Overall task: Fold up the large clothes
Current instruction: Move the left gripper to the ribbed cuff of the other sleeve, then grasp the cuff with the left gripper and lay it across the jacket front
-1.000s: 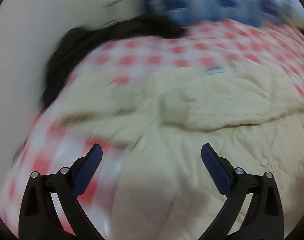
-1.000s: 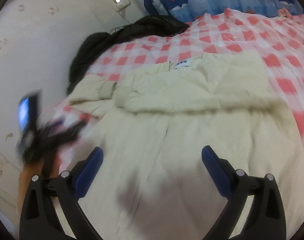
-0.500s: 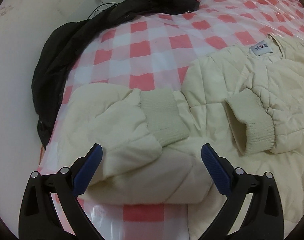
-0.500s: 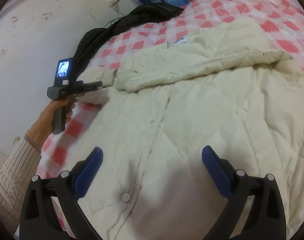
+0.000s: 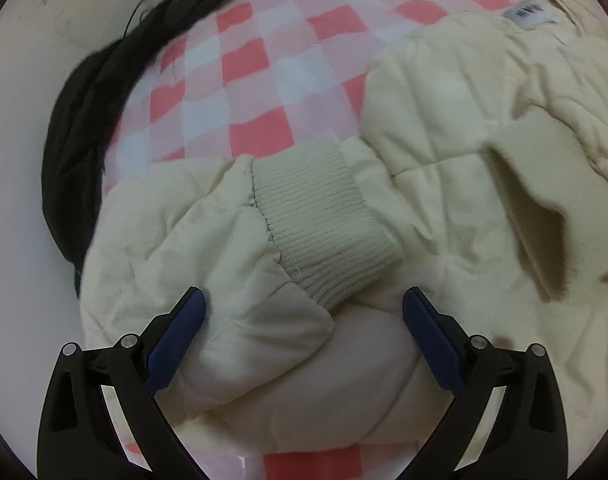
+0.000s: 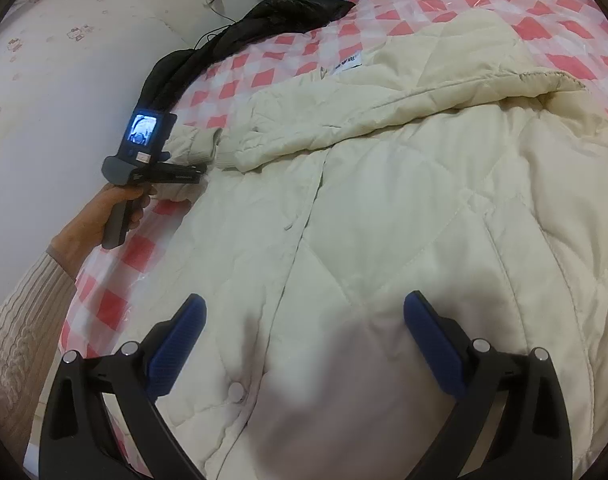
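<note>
I have a cream padded coat (image 6: 403, 208) spread front-up across the bed with the red-and-white checked cover (image 5: 244, 80), and I am working on its sleeves. My left gripper (image 5: 304, 320) sits low over the near sleeve (image 5: 208, 280), its jaws spread wide with nothing between them. The blue pads (image 5: 176, 336) straddle the puffy end of the sleeve just short of the ribbed cuff (image 5: 323, 224), which I judge is the spot I mean to pinch, since the knit band gives a firmer hold than the slippery quilting. That sleeve lies bent back on itself at the edge of the bed, so it needs drawing inward over the body before the coat can be folded.

The other cuff (image 5: 543, 208) lies further right, already resting on the chest, its opening turned toward me. The neck label (image 6: 345, 66) shows at the far end, so the collar points away from me.

My right gripper (image 6: 304, 344) hovers above the lower front of the coat, near a snap button (image 6: 236, 392) on the closed placket, jaws also wide and empty. I keep it there to pin or lift the hem once the sleeve is in.

A black jacket (image 6: 240, 36) lies heaped along the wall side of the bed, apart from the coat.
</note>
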{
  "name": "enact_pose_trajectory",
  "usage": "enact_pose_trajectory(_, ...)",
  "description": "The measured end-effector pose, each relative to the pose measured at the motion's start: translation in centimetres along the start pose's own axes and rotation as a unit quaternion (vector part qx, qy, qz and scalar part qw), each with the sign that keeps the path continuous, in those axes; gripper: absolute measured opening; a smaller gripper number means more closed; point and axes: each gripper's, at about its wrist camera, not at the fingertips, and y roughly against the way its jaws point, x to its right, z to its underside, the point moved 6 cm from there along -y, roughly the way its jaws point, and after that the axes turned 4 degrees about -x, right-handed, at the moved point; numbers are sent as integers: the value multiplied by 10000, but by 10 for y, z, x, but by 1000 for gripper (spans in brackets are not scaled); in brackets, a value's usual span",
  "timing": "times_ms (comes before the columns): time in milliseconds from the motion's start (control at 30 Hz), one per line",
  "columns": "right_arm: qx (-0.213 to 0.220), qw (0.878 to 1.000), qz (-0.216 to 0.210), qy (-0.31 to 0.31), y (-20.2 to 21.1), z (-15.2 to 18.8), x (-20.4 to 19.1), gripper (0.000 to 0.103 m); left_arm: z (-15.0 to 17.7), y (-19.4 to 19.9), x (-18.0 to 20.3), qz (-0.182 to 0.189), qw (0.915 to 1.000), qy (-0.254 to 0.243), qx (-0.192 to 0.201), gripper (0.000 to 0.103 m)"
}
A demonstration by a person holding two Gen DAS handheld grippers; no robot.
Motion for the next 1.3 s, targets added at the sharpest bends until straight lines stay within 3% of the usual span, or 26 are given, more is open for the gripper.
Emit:
enact_pose_trajectory(67,-4,10000,3,0,0,0,0,95,-1,-3,-2,30,9999,130,-22,93)
enact_pose_trajectory(133,-10,10000,-4,-7,0,-1,0,95,-4,-3,-5,205,9992,338,18,73)
enact_pose_trajectory(200,-15,10000,-29,-34,0,0,1,95,-5,0,-12,681,9952,695,65,51)
enact_pose_trajectory(333,-24,10000,-36,-61,-1,0,1,95,-4,10,-28,1111,9867,1176,149,35)
enact_pose_trajectory(400,-28,10000,-27,-67,-2,1,0,95,-4,19,-39,1391,9773,1581,221,24)
enact_pose_trajectory(500,-24,10000,-19,-89,-2,1,-1,95,-10,45,-50,1891,9588,2058,508,15)
enact_pose_trajectory(633,-23,9999,-70,-124,-1,1,-1,95,-28,97,-50,2616,9298,2374,1030,14)
enact_pose_trajectory(767,6,9997,-170,-195,2,1,-3,95,-57,161,-39,3413,8934,2477,1550,13)
enact_pose_trajectory(1000,425,9963,-448,-590,29,-11,5,95,-104,256,31,4642,8348,2128,2057,12)
enact_pose_trajectory(1133,780,9912,-545,-924,51,-23,22,95,-124,282,90,5200,8065,1888,2085,12)
enact_pose_trajectory(1233,1066,9837,-646,-1296,68,-31,41,95,-136,285,143,5498,7942,1694,1956,12)
enact_pose_trajectory(1300,1167,9794,-656,-1510,75,-33,51,95,-139,280,178,5595,7933,1569,1817,12)
